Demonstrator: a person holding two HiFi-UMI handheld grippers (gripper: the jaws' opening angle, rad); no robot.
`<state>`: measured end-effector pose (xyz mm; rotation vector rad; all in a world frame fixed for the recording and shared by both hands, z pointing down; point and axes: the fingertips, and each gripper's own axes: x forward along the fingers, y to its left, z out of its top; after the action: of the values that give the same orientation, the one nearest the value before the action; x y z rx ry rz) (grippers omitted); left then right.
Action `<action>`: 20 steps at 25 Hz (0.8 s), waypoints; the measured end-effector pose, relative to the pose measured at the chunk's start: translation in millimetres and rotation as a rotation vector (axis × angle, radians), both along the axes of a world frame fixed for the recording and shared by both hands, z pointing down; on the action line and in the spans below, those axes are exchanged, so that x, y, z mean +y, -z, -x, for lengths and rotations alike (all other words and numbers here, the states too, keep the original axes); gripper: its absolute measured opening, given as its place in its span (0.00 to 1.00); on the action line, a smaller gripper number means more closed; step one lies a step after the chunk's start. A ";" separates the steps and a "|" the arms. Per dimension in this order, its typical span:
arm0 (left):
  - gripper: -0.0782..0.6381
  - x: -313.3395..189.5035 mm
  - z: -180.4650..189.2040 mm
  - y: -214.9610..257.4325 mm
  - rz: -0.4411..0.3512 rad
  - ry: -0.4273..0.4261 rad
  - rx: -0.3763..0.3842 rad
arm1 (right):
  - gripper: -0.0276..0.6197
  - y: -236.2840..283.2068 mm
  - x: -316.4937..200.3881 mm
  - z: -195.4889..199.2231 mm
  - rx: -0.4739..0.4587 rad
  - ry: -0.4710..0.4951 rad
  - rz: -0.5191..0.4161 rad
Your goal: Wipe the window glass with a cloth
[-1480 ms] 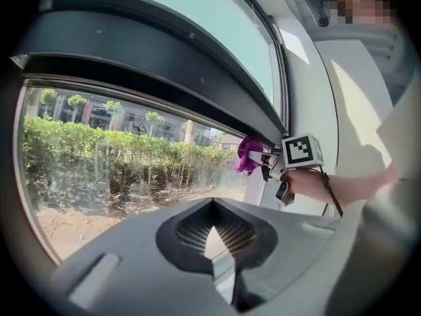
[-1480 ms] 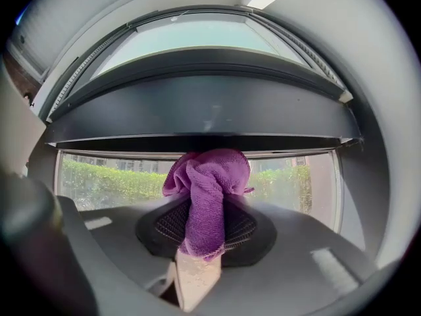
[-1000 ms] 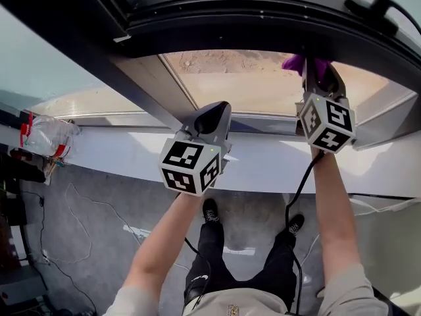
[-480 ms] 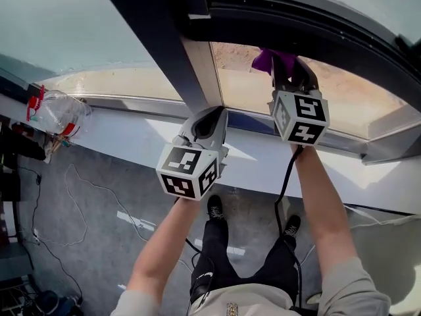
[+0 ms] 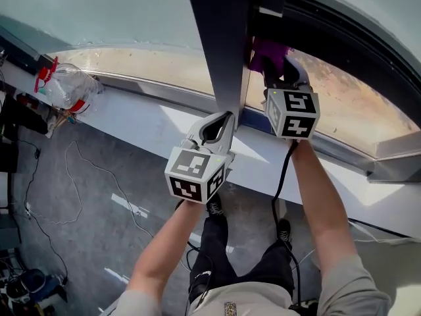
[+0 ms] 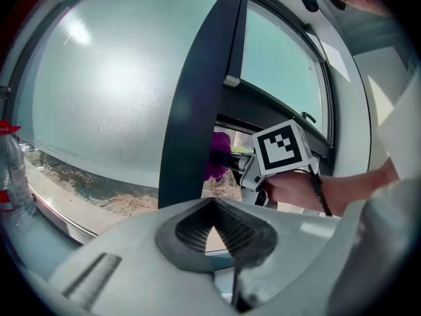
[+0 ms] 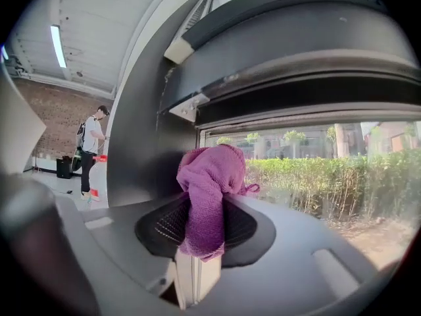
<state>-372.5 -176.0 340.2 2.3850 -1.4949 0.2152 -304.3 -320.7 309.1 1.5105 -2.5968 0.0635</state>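
Dark metal window upright [image 5: 227,45] divides a frosted glass pane [image 5: 112,12] on the left from a clear glass pane [image 5: 329,91] on the right. Green hedge [image 7: 316,176] and sandy ground lie outside. White sill [image 5: 151,120] is in direct sun. Grey floor [image 5: 85,203] lies below. Ceiling strip light [image 7: 58,45] is lit above a brown brick wall [image 7: 46,120].

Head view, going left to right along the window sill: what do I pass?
plastic bottle → left gripper, jaws together with nothing in them → right gripper, shut on the purple cloth
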 end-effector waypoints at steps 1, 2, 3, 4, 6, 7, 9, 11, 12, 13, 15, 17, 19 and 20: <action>0.11 0.8 2.7 -1.8 0.003 0.005 0.002 | 0.25 -7.6 0.0 4.3 0.010 0.008 0.012; 0.11 2.2 4.9 -4.0 0.007 0.009 0.003 | 0.25 -15.7 0.0 8.2 0.019 0.016 0.025; 0.11 3.9 6.4 -6.5 0.012 0.012 0.001 | 0.25 -24.5 0.2 11.7 0.028 0.023 0.040; 0.11 5.6 7.0 -9.2 0.018 0.013 -0.001 | 0.25 -33.5 0.4 14.2 0.038 0.030 0.057; 0.11 8.3 4.6 -14.6 0.029 0.013 -0.003 | 0.25 -47.3 0.7 14.2 0.053 0.036 0.083; 0.11 8.7 1.8 -16.7 0.034 0.010 -0.003 | 0.25 -49.8 0.6 11.5 0.058 0.032 0.083; 0.11 7.1 -5.6 -18.6 0.038 -0.001 -0.003 | 0.24 -47.2 0.2 2.0 0.062 0.007 0.066; 0.11 4.1 -16.2 -17.8 0.039 -0.017 -0.002 | 0.24 -43.0 1.4 -13.1 0.060 -0.028 0.053; 0.11 2.6 -23.1 -17.2 0.038 -0.027 0.000 | 0.24 -41.7 2.7 -22.9 0.054 -0.045 0.048; 0.11 1.0 -31.1 -16.7 0.038 -0.037 0.002 | 0.24 -40.7 4.2 -34.1 0.049 -0.060 0.045; 0.11 -2.5 -50.3 -16.2 0.038 -0.064 0.008 | 0.24 -37.7 7.8 -60.8 0.044 -0.093 0.037; 0.11 -5.4 -73.6 -16.0 0.038 -0.096 0.013 | 0.24 -31.8 12.9 -91.0 0.040 -0.125 0.026; 0.11 -5.9 -100.5 -15.0 0.037 -0.125 0.016 | 0.24 -27.2 19.5 -124.9 0.038 -0.156 0.020; 0.11 -5.4 -114.8 -14.5 0.037 -0.137 0.018 | 0.24 -26.6 22.8 -142.7 0.037 -0.170 0.020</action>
<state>-257.7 -181.4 354.7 2.4550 -1.3096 0.2492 -161.6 -298.0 335.7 1.7051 -2.4266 0.0783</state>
